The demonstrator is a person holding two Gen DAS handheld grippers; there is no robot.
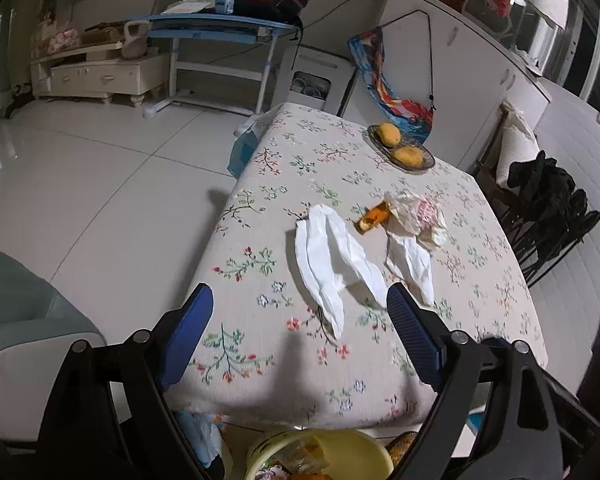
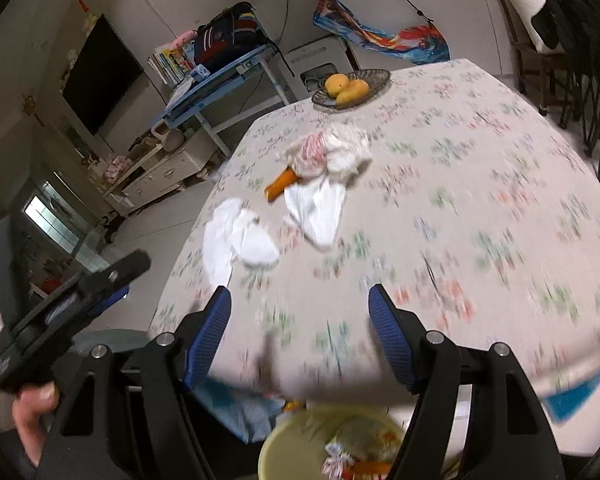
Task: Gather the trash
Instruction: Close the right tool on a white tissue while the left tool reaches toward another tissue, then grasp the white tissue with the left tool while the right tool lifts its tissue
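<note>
Crumpled white tissues (image 1: 332, 264) and an orange wrapper (image 1: 374, 216) lie mid-table on the floral tablecloth (image 1: 260, 208) — both grippers, left (image 1: 300, 336) and right (image 2: 300, 336), hover with fingers spread, empty — above a pale yellow bin (image 1: 320, 456).

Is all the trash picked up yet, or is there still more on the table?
Not yet. Some wrappers already sit in the yellow bin. Both grippers, left and right, are open and empty. Still on the floral tablecloth: two white tissues, an orange wrapper and a crumpled bag.
</note>
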